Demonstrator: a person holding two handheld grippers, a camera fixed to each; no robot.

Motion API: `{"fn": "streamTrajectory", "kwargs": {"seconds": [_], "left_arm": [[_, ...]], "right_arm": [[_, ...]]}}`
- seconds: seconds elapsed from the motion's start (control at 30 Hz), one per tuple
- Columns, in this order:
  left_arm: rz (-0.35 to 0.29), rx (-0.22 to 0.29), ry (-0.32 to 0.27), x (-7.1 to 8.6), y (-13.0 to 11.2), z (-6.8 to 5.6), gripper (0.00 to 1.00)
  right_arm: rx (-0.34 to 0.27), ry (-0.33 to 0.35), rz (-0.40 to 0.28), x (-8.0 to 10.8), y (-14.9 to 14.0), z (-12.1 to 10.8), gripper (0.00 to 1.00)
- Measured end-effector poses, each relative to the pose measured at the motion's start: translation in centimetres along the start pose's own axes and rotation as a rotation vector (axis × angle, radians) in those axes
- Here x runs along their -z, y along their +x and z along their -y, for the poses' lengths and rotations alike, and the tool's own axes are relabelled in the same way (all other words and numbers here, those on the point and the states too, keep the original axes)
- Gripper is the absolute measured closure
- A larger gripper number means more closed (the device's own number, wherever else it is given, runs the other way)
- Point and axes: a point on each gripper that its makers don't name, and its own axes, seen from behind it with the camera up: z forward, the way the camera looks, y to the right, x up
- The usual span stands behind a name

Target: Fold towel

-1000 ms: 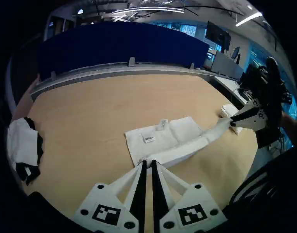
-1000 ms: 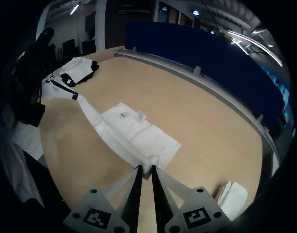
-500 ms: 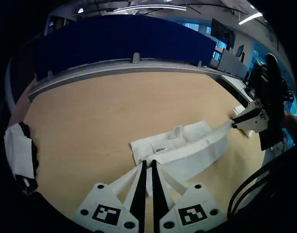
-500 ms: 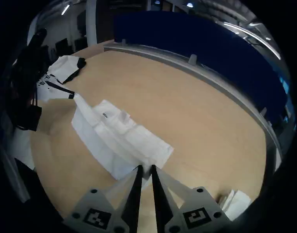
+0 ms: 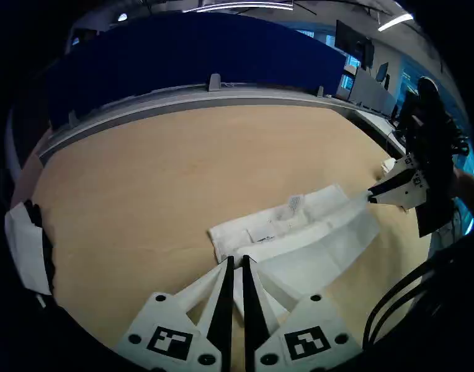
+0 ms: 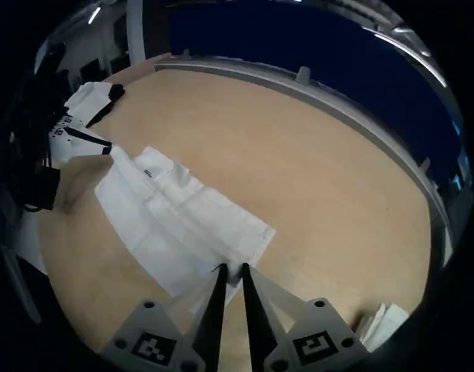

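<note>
A white towel (image 5: 299, 235) lies partly folded on the wooden table (image 5: 175, 161), its near edge lifted. My left gripper (image 5: 235, 265) is shut on one near corner of it. In the left gripper view, the right gripper (image 5: 368, 196) pinches the far corner at the right. In the right gripper view, the towel (image 6: 175, 217) stretches away to the left, and my right gripper (image 6: 232, 273) is shut on its near corner. The left gripper (image 6: 110, 149) holds the opposite corner at the upper left. Small tags show on the towel's upper face.
A white and black cloth pile (image 5: 29, 248) sits at the table's left edge, also seen as the cloth pile (image 6: 94, 102). Folded white cloths (image 6: 383, 322) lie by the right gripper. A blue partition (image 5: 193, 62) and a grey rail (image 5: 206, 102) run along the table's far side.
Both grippers have carried the towel's lifted edge back toward the near side, so the hanging fold has spread wider and flatter over the table. Both stay shut on their corners.
</note>
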Motion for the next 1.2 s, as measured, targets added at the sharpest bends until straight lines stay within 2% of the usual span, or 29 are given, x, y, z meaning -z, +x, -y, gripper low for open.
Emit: {"fn": "streamTrajectory", "kwargs": {"seconds": [0.1, 0.27, 0.5, 0.57, 0.63, 0.83, 0.93, 1.03, 1.1, 1.2], "left_arm": [[0.004, -0.018, 0.002, -0.9, -0.2, 0.1, 0.91], [0.01, -0.045, 0.018, -2.0, -0.7, 0.6, 0.91], [0.015, -0.065, 0.041, -2.8, -0.8, 1.2, 0.88], [0.01, -0.065, 0.047, -2.8, -0.6, 1.5, 0.84], [0.007, -0.064, 0.054, -2.7, -0.4, 1.8, 0.75], [0.003, -0.059, 0.081, -2.4, 0.0, 2.9, 0.58], [-0.004, -0.052, 0.085, -2.0, 0.1, 3.2, 0.49], [-0.009, -0.042, 0.084, -1.7, 0.0, 3.3, 0.44], [-0.01, -0.036, 0.084, -1.5, -0.1, 3.4, 0.36], [-0.012, -0.031, 0.084, -1.2, -0.2, 3.5, 0.29]], "right_arm": [[-0.003, -0.006, 0.009, -1.0, -0.4, -0.3, 0.79], [-0.02, -0.024, 0.017, -2.1, -1.0, -0.7, 0.69], [-0.022, -0.064, 0.005, -2.6, -1.0, -1.3, 0.5], [-0.015, -0.081, -0.001, -2.5, -0.8, -1.6, 0.45], [-0.011, -0.1, -0.006, -2.5, -0.7, -2.0, 0.4], [-0.018, -0.14, -0.032, -2.2, 0.1, -2.9, 0.3], [-0.028, -0.16, -0.05, -1.8, 0.5, -3.4, 0.13], [-0.038, -0.172, -0.066, -1.4, 0.8, -3.8, 0.07], [-0.045, -0.173, -0.073, -1.2, 0.9, -3.9, 0.02], [-0.051, -0.172, -0.076, -0.8, 0.8, -3.9, 0.01]]}}
